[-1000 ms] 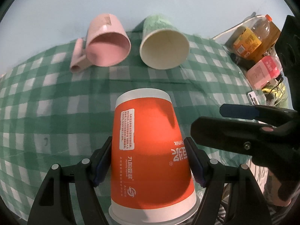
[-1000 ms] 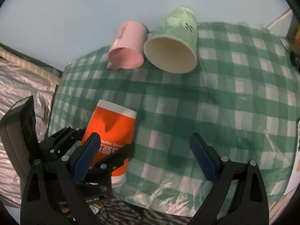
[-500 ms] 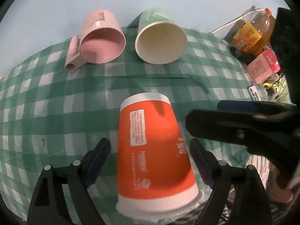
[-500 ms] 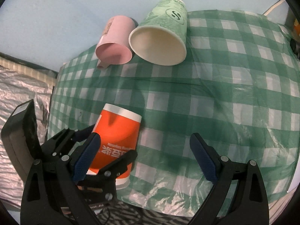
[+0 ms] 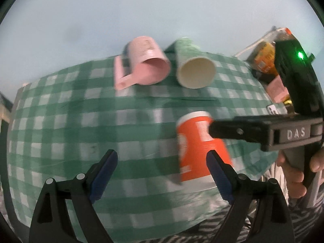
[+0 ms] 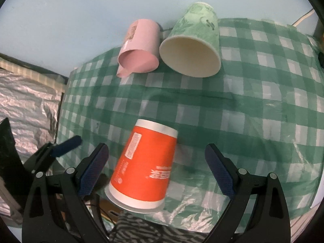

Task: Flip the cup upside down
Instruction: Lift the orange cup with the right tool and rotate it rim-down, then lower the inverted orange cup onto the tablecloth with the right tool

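An orange paper cup (image 6: pixel 145 166) stands upside down, mouth down, near the front edge of the green checked tablecloth (image 6: pixel 253 121). It also shows in the left wrist view (image 5: pixel 200 147), blurred. My left gripper (image 5: pixel 162 174) is open and empty, with the cup at its right finger. My right gripper (image 6: pixel 156 172) is open, its fingers wide on either side of the cup without touching it. The right gripper's body crosses the left wrist view (image 5: pixel 263 129).
A pink mug (image 6: pixel 139 54) and a green paper cup (image 6: pixel 192 50) lie on their sides at the table's back, mouths toward me. Bottles and a pink box (image 5: pixel 267 64) stand at the right. Silver foil (image 6: pixel 26 101) lies left of the table.
My left gripper has opened, let go of the orange cup and drawn back to the left. My right gripper has moved left so the cup now sits between its fingers.
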`<state>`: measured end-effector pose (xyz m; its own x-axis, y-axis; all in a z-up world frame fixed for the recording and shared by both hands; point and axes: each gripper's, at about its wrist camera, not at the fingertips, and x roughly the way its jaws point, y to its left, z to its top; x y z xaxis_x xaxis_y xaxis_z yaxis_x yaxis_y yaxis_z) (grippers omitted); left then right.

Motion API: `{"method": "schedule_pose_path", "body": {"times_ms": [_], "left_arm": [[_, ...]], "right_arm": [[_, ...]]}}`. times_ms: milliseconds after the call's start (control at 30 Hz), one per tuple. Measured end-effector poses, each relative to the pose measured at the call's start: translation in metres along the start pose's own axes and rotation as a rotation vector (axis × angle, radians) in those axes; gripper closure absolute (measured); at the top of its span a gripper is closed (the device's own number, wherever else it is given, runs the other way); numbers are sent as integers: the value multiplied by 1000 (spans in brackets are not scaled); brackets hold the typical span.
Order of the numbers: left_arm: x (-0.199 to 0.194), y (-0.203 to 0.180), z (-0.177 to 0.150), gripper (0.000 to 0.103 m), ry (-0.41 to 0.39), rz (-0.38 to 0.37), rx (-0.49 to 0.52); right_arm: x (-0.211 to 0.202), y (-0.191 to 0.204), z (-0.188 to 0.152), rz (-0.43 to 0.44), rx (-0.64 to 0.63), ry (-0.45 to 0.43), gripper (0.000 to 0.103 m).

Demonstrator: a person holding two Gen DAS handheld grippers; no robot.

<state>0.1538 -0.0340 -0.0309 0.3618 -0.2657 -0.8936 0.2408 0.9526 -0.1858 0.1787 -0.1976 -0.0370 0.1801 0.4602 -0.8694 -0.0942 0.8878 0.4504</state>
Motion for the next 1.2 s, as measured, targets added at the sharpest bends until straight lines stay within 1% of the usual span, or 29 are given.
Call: {"method": "schedule_pose_path", "body": {"times_ms": [100, 200, 267, 500, 533, 667, 800, 867, 967, 1033, 1133, 1200], "left_arm": [[7, 15, -1, 13, 22, 19, -33], [15, 21, 0, 12, 32, 35, -50], [21, 21, -2, 12, 48, 35, -49], [39, 12, -7, 12, 83, 26, -28], [41, 11, -8, 12, 85, 23, -25], [46, 11, -9, 13, 100, 15, -24], [46, 13, -8, 13, 95, 13, -31], [44, 15, -8, 13, 89, 7, -36], [41, 18, -9, 13, 74, -3, -53], [40, 20, -12, 13, 68, -13, -65], [37, 23, -17, 12, 48, -18, -82], [35, 24, -20, 13, 32, -21, -91]], "right_arm": [[14, 4, 0, 0, -1, 52, 8], [21, 6, 1, -13, 13, 69, 8], [28, 7, 2, -27, 17, 90, 8], [48, 8, 10, -30, 37, 173, 8], [51, 8, 10, -26, 41, 184, 10], [60, 5, 12, -19, 59, 227, 25], [61, 3, 12, -23, 58, 234, 29], [59, 3, 13, -23, 53, 221, 33], [52, 4, 12, -13, 34, 188, 33], [42, 6, 11, -6, 18, 143, 33], [24, 13, 7, -3, -32, 49, 33], [8, 20, 1, -44, -85, -50, 33]]}}
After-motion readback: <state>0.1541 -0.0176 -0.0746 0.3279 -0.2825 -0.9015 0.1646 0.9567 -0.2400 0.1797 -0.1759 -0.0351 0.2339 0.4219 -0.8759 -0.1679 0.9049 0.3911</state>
